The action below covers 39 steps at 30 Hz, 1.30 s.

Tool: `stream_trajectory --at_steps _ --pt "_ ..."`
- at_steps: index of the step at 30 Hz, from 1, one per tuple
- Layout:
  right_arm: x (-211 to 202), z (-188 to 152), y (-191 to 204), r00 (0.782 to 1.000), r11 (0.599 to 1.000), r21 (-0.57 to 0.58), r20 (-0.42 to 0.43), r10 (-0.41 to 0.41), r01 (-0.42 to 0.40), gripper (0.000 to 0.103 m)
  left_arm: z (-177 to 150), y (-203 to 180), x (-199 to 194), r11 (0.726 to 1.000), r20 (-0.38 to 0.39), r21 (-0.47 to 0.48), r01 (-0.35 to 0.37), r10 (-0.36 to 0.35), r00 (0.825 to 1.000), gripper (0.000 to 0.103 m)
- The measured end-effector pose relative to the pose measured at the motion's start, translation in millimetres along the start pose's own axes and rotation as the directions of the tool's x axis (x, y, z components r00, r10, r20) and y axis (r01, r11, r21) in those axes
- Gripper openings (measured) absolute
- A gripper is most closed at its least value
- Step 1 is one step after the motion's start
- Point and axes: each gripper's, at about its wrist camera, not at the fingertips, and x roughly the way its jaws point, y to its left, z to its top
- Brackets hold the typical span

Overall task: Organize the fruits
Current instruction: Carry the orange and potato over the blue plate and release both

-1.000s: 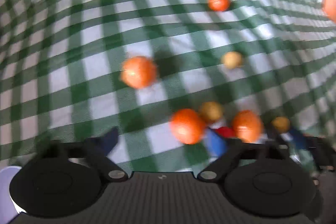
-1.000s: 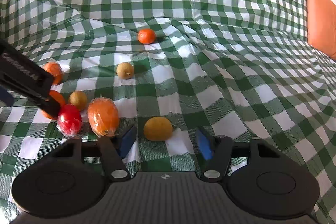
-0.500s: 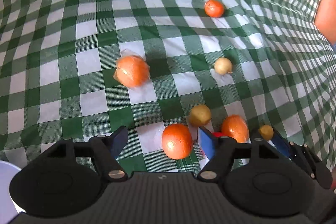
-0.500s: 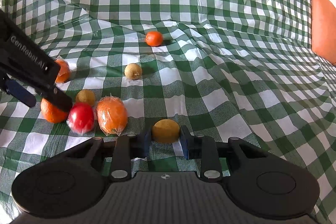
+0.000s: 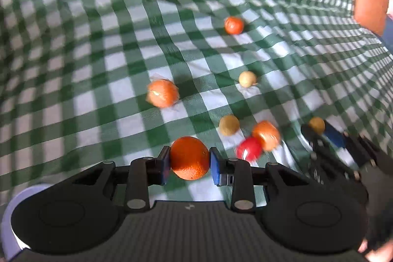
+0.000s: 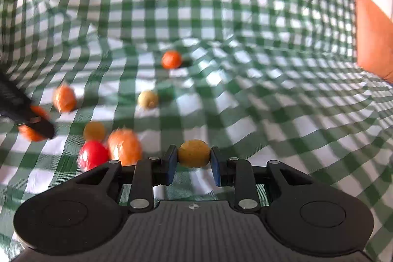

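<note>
My left gripper (image 5: pixel 189 161) is shut on a bare orange (image 5: pixel 189 157) and holds it just above the green checked cloth (image 5: pixel 73 65). My right gripper (image 6: pixel 194 161) is shut on a small tan fruit (image 6: pixel 194 153); it also shows in the left wrist view (image 5: pixel 316 125). On the cloth lie a wrapped orange (image 5: pixel 162 93), a second wrapped orange (image 6: pixel 124 146), a red fruit (image 6: pixel 92 154), two pale round fruits (image 5: pixel 247 78) (image 5: pixel 229 125) and a small far orange (image 5: pixel 233 25).
A white plate rim (image 5: pixel 9 213) shows at the lower left of the left wrist view. An orange cushion (image 6: pixel 371 41) stands at the far right edge. The cloth is wrinkled around the far orange. The left gripper's arm (image 6: pixel 22 112) crosses the right wrist view's left edge.
My left gripper closed on the bare orange and lifted it. My right gripper kept its hold on the tan fruit and rose. Both views are now blurred by motion.
</note>
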Motion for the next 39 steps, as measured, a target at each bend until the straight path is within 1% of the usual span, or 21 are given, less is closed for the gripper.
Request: stream_trajectory --at_steps 2,4,6,9,11,13,16,18,21,24,27,28,31,36,39 --pt "-9 4 -3 1.0 1.0 0.003 0.007 -0.016 0.016 0.03 -13 5 -32 1.0 0.029 0.006 -0.008 0.008 1.0 0.036" --pt "-27 11 -6 1.0 1.0 0.025 0.013 0.001 -0.002 0.03 -30 13 -66 1.0 0.039 -0.007 -0.013 0.013 0.999 0.036" --pt "-51 17 -5 0.999 0.999 0.02 0.023 0.027 -0.027 0.03 -50 25 -98 0.999 0.037 -0.028 -0.015 0.017 0.999 0.036" --pt "-94 22 -1 0.993 0.994 0.013 0.037 0.111 -0.111 0.03 -83 40 -138 0.998 0.028 -0.041 -0.047 0.048 0.998 0.036" --pt "-124 21 6 0.984 0.985 -0.013 0.039 0.173 -0.173 0.03 -106 51 -162 0.996 0.026 -0.044 -0.079 0.081 0.996 0.036" --pt "-152 20 23 0.971 0.971 -0.046 0.035 0.235 -0.234 0.03 -125 62 -181 0.992 0.033 -0.055 -0.112 0.114 0.993 0.036" --pt "-193 13 53 0.945 0.942 -0.085 0.014 0.326 -0.323 0.03 -152 81 -207 0.985 0.03 -0.108 -0.138 0.142 0.989 0.036" --pt "-212 13 75 0.921 0.916 -0.098 -0.011 0.39 -0.39 0.03 -167 91 -221 0.978 0.042 -0.147 -0.145 0.153 0.987 0.036" --pt "-237 12 109 0.884 0.874 -0.14 -0.034 0.466 -0.465 0.03 -185 103 -239 0.968 0.069 -0.185 -0.167 0.182 0.981 0.036" --pt "-266 10 137 0.846 0.827 -0.194 -0.041 0.531 -0.528 0.03 -197 114 -254 0.962 0.092 -0.214 -0.168 0.191 0.977 0.036" --pt "-288 7 157 0.822 0.793 -0.246 -0.037 0.568 -0.558 0.03 -203 121 -262 0.958 0.101 -0.24 -0.158 0.186 0.977 0.036" --pt "-294 6 162 0.819 0.785 -0.263 -0.037 0.573 -0.561 0.03 -205 122 -263 0.957 0.104 -0.247 -0.155 0.185 0.977 0.036" --pt "-302 2 170 0.82 0.776 -0.299 -0.043 0.57 -0.555 0.03 -207 125 -267 0.954 0.115 -0.26 -0.146 0.181 0.977 0.036" --pt "-304 1 175 0.832 0.785 -0.306 -0.05 0.552 -0.539 0.03 -208 127 -268 0.954 0.128 -0.269 -0.136 0.175 0.976 0.036" --pt "-305 -2 172 0.835 0.785 -0.312 -0.055 0.547 -0.535 0.03 -207 127 -267 0.953 0.129 -0.273 -0.131 0.171 0.977 0.036"
